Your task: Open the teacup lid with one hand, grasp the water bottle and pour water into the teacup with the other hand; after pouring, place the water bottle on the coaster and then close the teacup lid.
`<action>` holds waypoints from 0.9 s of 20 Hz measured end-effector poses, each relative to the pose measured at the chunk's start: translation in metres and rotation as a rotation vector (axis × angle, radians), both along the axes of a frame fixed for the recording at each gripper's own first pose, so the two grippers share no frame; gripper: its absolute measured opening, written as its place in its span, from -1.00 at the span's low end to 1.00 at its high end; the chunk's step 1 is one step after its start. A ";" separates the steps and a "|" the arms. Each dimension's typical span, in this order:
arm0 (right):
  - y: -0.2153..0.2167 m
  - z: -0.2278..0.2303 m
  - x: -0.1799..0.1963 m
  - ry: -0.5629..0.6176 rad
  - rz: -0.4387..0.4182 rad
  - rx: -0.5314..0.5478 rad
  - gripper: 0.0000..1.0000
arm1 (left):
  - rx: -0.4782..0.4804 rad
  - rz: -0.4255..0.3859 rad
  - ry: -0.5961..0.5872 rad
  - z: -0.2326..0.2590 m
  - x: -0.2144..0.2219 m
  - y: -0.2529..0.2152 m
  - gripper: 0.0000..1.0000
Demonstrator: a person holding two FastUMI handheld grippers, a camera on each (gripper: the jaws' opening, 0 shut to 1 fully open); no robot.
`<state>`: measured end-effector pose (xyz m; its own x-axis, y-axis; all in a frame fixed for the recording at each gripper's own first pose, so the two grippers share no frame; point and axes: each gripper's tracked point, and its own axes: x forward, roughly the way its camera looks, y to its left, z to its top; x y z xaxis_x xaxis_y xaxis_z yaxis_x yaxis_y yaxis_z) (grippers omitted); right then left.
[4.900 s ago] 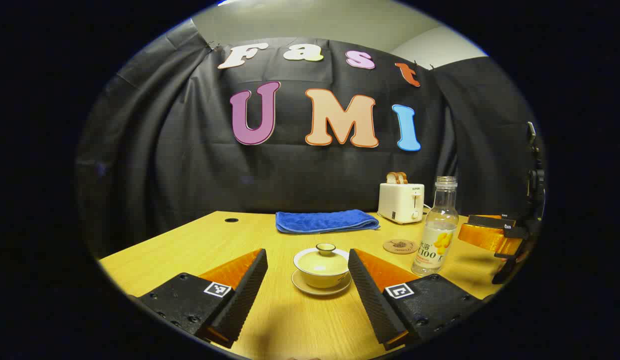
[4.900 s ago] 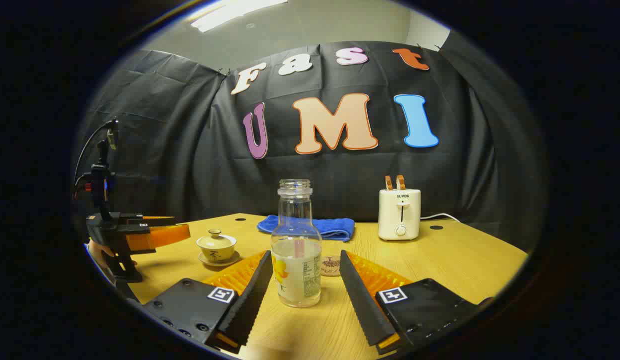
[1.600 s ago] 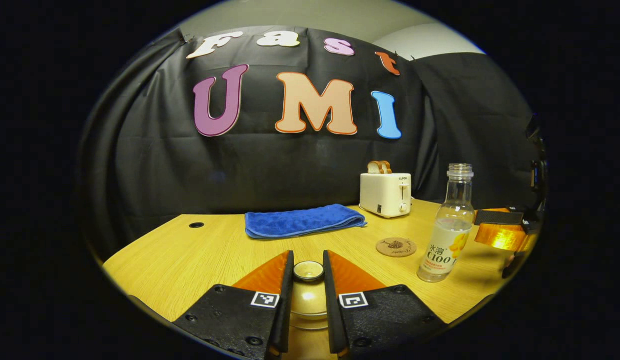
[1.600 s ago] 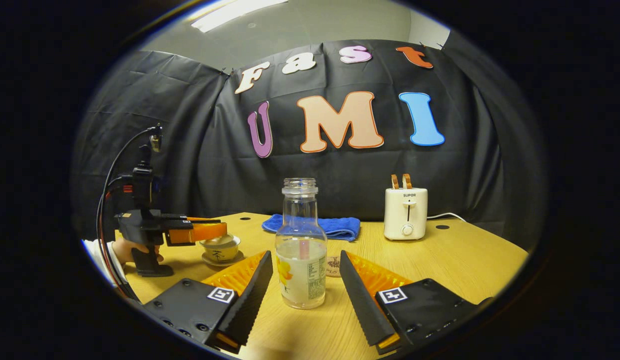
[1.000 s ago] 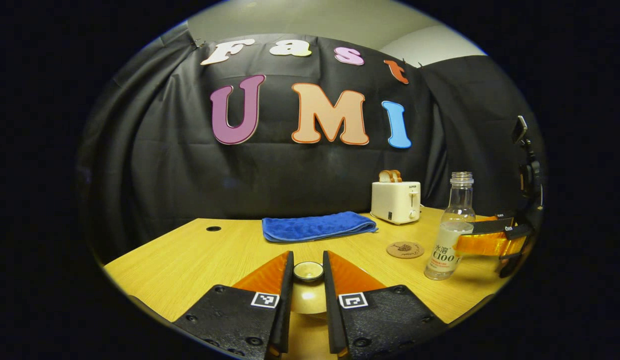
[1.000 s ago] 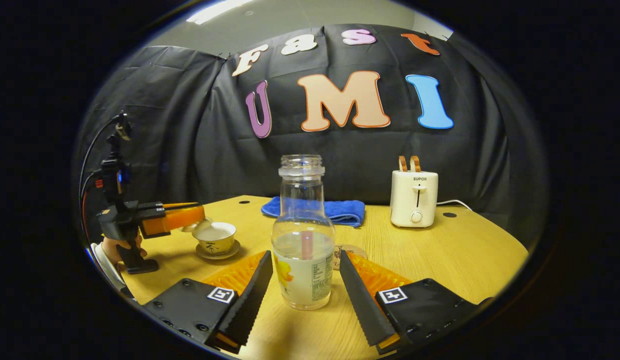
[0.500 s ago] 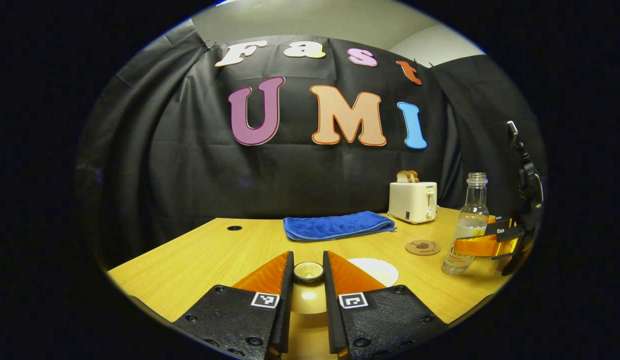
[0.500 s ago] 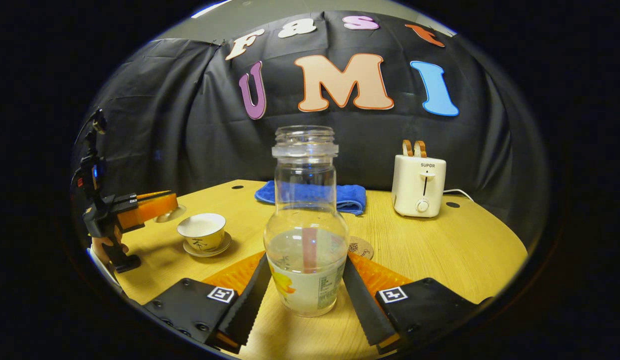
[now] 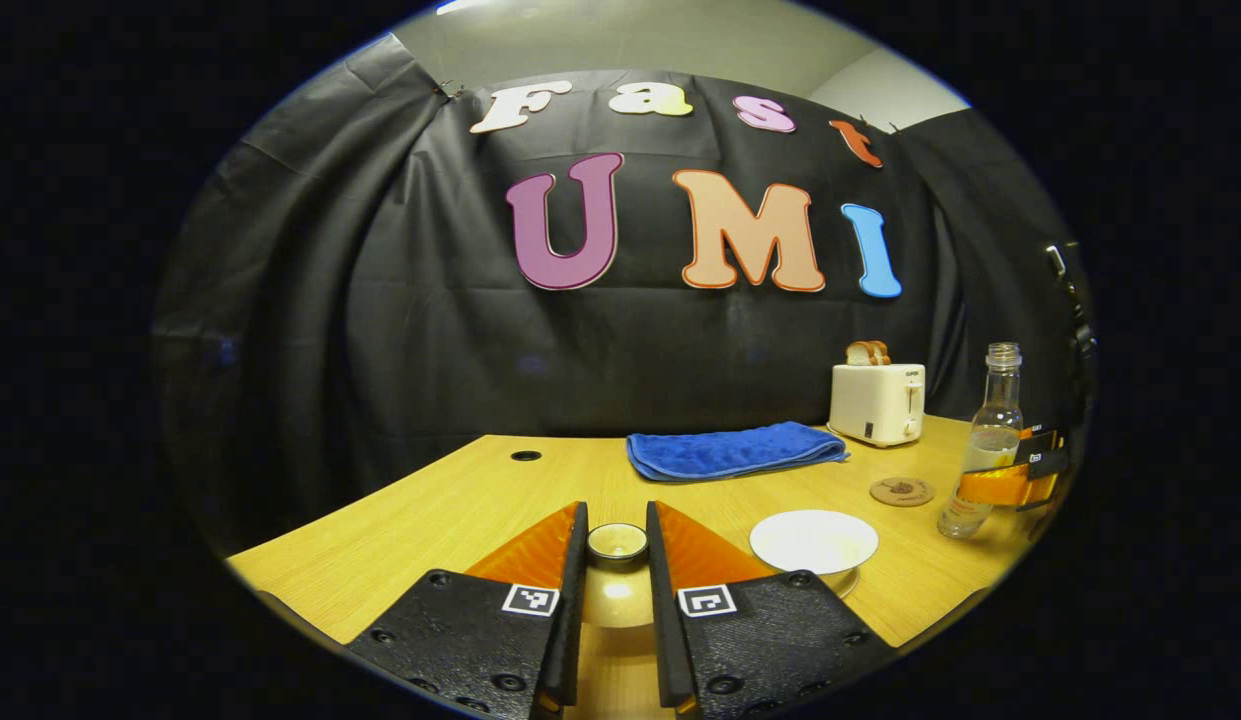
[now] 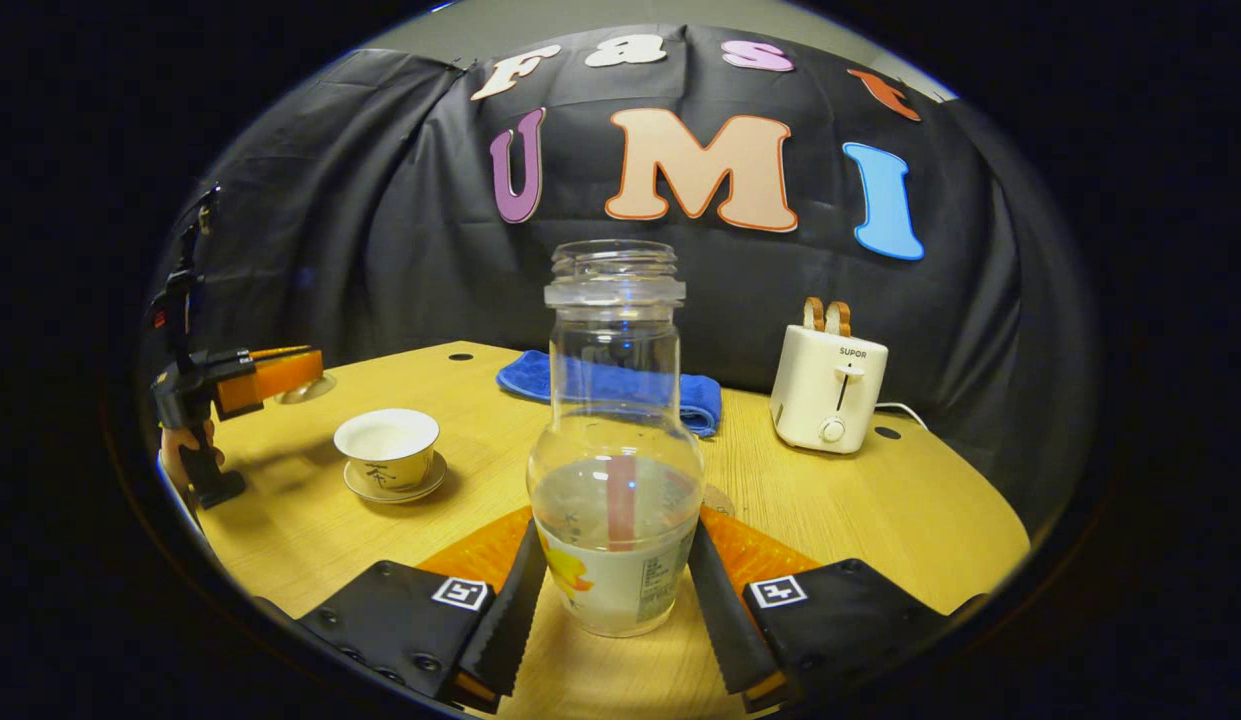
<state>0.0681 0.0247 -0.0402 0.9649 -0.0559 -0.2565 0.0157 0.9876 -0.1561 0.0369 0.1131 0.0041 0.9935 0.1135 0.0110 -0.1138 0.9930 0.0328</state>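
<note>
The right gripper point(image 10: 614, 590) is clamping the smooth, likely slippery bottle point(image 10: 613, 440) low at centre frame, while the left gripper point(image 9: 616, 590) is pinching the fragile lid point(image 9: 617, 543) by its knob.

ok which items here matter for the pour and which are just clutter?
Job: teacup lid in left gripper; open teacup on its saucer; water bottle in right gripper; coaster.
Clutter: blue towel; toaster.

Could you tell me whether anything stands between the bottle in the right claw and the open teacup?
Nothing visible does. In the right gripper view, bare table lies between the water bottle and the teacup; the left claw holds the lid aside.
</note>
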 end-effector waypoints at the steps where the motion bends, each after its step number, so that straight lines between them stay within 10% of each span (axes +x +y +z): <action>1: 0.001 0.000 -0.001 0.008 0.006 -0.011 0.56 | -0.001 0.005 0.000 0.000 0.000 0.001 -0.43; 18: 0.051 0.023 0.041 0.089 0.159 -0.700 0.56 | 0.000 0.008 0.000 0.000 0.000 0.001 -0.46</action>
<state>0.1093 0.0757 -0.0176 0.9521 -0.0968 -0.2902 -0.1622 0.6447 -0.7470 0.0370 0.1140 0.0040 0.9925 0.1216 0.0114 -0.1219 0.9920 0.0325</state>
